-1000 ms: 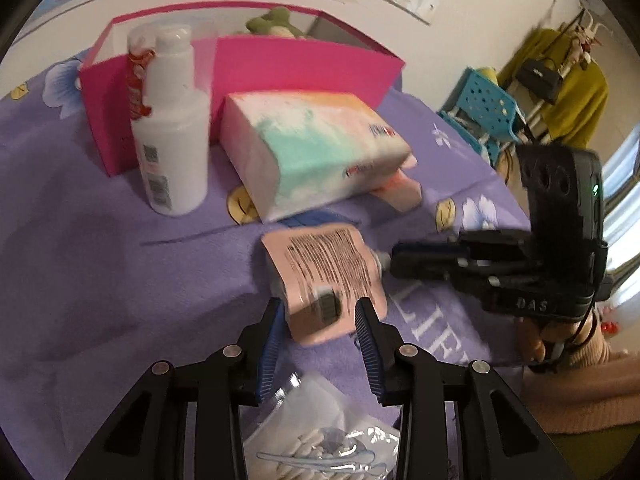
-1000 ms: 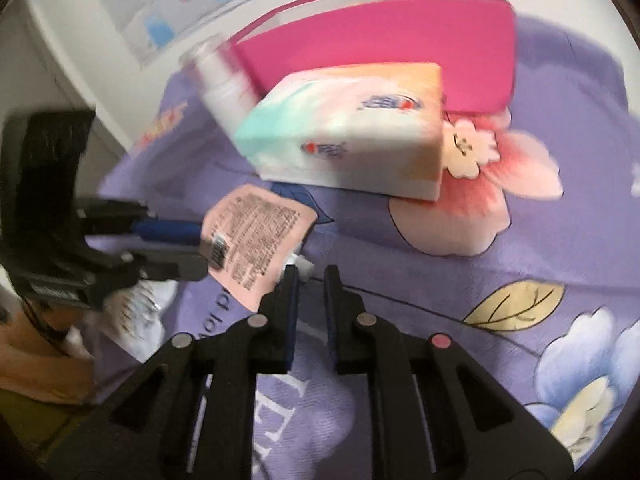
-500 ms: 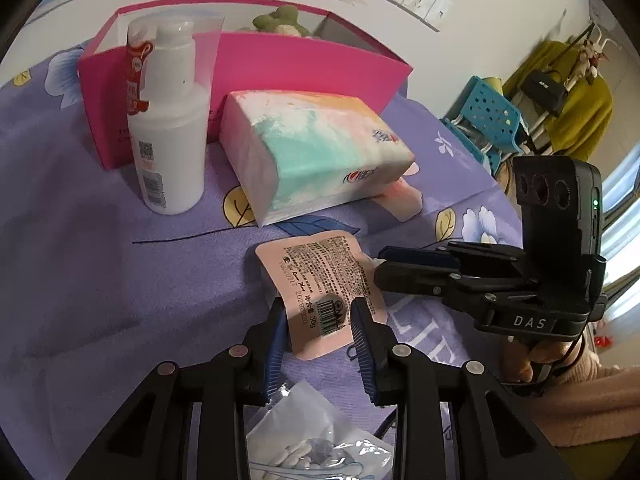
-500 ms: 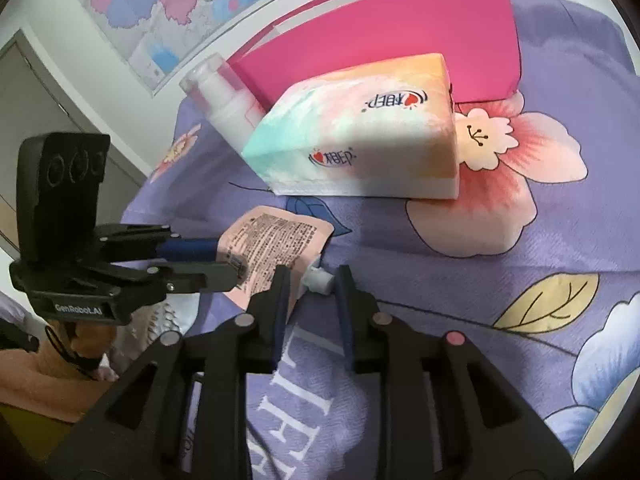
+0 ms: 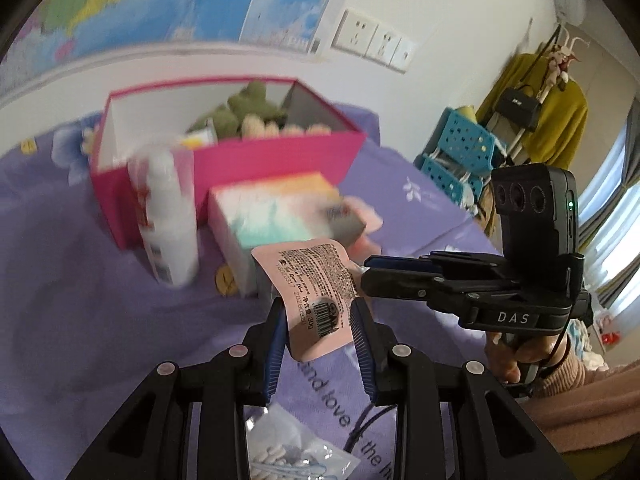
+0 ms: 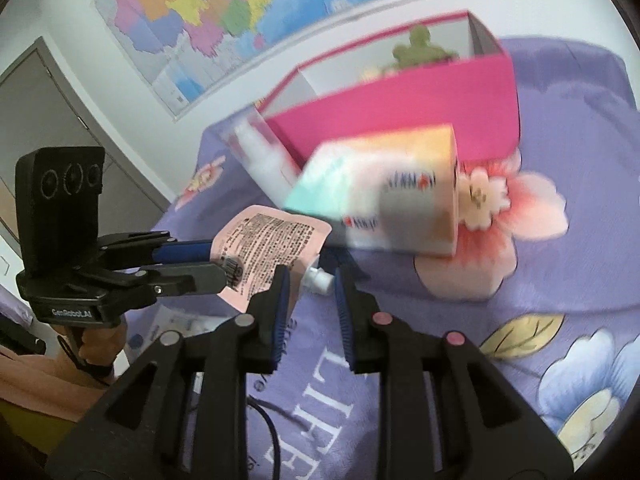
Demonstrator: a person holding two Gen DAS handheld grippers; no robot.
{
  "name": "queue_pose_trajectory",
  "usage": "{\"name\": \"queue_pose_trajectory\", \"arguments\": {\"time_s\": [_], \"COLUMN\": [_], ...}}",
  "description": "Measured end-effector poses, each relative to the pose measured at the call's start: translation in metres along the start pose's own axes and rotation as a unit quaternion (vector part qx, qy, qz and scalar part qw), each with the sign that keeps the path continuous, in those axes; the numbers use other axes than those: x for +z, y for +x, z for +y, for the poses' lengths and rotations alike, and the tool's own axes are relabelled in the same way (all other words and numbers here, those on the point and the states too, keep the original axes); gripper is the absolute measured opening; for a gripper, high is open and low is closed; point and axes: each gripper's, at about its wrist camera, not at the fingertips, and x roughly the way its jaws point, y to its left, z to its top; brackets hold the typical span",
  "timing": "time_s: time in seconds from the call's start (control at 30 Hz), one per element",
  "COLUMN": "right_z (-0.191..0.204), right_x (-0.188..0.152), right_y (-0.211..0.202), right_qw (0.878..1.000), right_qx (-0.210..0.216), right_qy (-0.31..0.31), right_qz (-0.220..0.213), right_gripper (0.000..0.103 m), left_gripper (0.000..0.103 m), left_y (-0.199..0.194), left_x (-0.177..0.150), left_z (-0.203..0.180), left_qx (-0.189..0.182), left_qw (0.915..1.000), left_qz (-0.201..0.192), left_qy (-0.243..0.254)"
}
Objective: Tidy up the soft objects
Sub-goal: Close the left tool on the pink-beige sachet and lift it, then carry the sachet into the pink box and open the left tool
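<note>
The pink pouch [image 5: 316,292] hangs in the air above the purple bedsheet [image 5: 80,300], printed side with black text and a barcode facing the left wrist camera. The left gripper [image 5: 320,320] is clamped on its lower end, the 2 blue-padded fingers [image 5: 276,340] pressing the pouch's 2 side edges with almost no slack. At the pouch's right side a white spout cap [image 6: 318,278] sticks out, and the right gripper [image 6: 310,292] has this cap between its jaws; they stand narrow around it, and from the right wrist view the cap appears pinched, though contact on the right pad is hard to confirm. Seen from the left wrist camera, the right gripper reaches in from the right, held by a hand [image 5: 516,354] in a pink sleeve [image 5: 580,392].

Just beyond the pouch lies a soft tissue pack [image 5: 276,216] in white, teal and orange, resting on the sheet. To its left stands a white pump bottle [image 5: 168,220], upright and blurred. Behind both, farther away, sits an open pink box [image 5: 248,160] holding a green plush toy [image 5: 244,108] and other soft items too blurred to name.

Near the bottom of the left view, under the gripper, a clear plastic bag [image 5: 288,452] of small white pieces lies on the sheet. On the wall beyond hang a coloured map [image 6: 224,12] and a row of white sockets [image 5: 372,40]. At the far right are blue plastic stools [image 5: 456,152] and a yellow garment [image 5: 556,120] on a rack.
</note>
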Motion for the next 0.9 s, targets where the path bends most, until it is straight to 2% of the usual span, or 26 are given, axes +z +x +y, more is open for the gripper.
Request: {"name": "queue_pose_trajectory", "arguments": {"time_s": [0.27,0.5,0.9], "right_z": [0.015,0.011,-0.006], "right_x": [0.043,0.088,0.148], "right_y": [-0.014,-0.007,0.035], "right_qw": [0.998,0.997,0.997], "right_qx": [-0.015,-0.013,-0.009], "right_qy": [-0.042,-0.046,-0.021], "right_qz": [-0.041,-0.068,-0.073], "right_gripper": [0.026,0.026,0.026], "left_gripper": [0.031,0.031,0.031], "left_y": [-0.016,-0.020,0.003], "left_x": [0.037,0.076,0.120], "left_z": [0.002,0.015,0.058], "left_qx": [0.025,0.041,0.088], "left_qw": [0.9990,0.9976,0.9947], "left_qz": [-0.037,-0.056,-0.051], "left_qy": [0.009,0.007,-0.013]}}
